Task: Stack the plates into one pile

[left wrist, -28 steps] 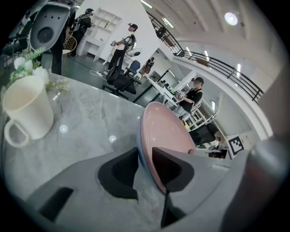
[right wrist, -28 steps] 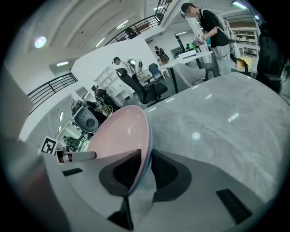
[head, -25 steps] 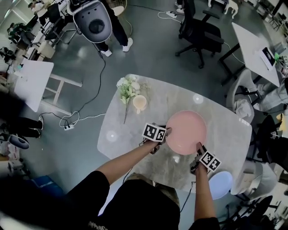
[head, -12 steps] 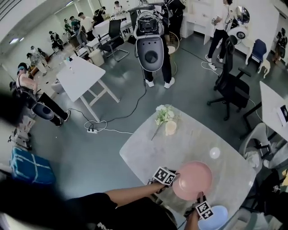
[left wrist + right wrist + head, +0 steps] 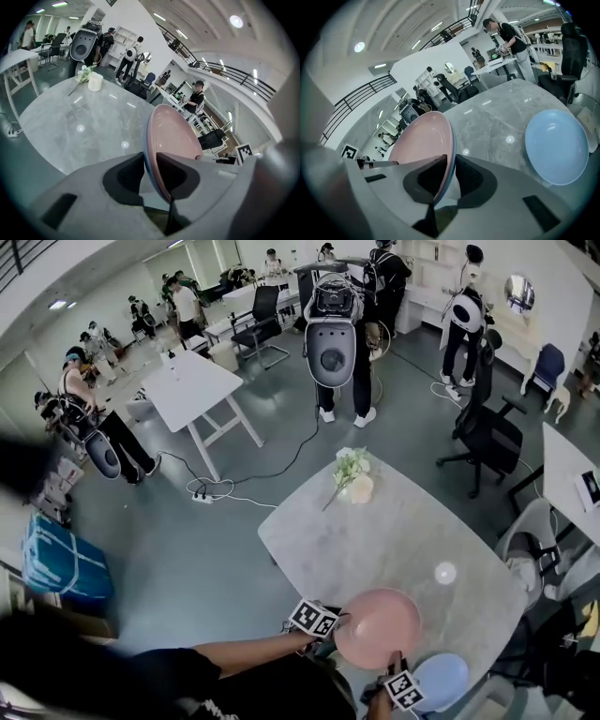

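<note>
Between the jaws of the left gripper (image 5: 151, 176) sits the near-left rim of the pink plate (image 5: 173, 140), pinched from both faces. The right gripper (image 5: 449, 176) is clamped the same way on the opposite rim, so the plate spans the two hands and looks clear of the table (image 5: 375, 531). Outward from the right jaws, just beyond them and lower, the blue plate (image 5: 557, 145) lies flat and face up near the table's near-right corner. Seen from the head view, it is just beside the right gripper and apart from the left, partly tucked under the pink plate's right edge. The right hand is nearer, so the carry probably runs rightward and down, until the pink plate is centred over the blue one.
</note>
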A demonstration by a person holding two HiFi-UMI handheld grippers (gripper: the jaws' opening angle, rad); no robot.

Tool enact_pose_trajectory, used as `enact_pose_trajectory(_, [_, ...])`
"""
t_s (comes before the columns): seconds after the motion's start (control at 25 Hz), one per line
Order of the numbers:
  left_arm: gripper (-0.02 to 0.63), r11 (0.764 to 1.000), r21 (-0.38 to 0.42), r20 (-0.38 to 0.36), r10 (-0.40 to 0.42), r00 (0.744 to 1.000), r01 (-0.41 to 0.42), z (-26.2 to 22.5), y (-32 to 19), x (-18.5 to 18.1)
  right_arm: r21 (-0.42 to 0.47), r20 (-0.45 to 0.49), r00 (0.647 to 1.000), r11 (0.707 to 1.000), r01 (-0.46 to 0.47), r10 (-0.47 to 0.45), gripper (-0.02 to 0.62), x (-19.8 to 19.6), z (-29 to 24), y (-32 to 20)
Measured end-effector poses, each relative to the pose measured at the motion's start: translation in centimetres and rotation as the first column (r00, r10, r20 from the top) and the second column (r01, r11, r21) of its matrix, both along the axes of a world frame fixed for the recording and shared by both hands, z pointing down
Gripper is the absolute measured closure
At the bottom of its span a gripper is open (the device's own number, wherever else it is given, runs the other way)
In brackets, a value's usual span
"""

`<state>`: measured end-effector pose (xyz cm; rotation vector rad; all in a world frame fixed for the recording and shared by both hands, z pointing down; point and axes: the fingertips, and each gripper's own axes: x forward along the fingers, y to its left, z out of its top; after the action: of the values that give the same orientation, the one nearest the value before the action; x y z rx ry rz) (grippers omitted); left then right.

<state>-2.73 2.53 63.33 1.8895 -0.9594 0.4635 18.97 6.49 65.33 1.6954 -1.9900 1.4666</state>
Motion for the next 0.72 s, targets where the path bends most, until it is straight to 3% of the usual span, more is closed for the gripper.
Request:
enact_pose_trajectory(0.28, [0.515,1.000,0.010,-0.037,-0.018,0.999,0.018,-0.8,5.3,-2.0,0.019,-0.016,1.000,1.000,-0.005,0.006,0.538,-1.8,-1.4,4.7])
enact_pose_trajectory(0.72, [0.515,0.995,-0.009,-0.070,0.098,0.993,-0.099,-0.6,9.3,-5.5,-0.014,-0.045,0.991,0.992,-0.124,0.123,0.540,-6.1,-1.9,11.7])
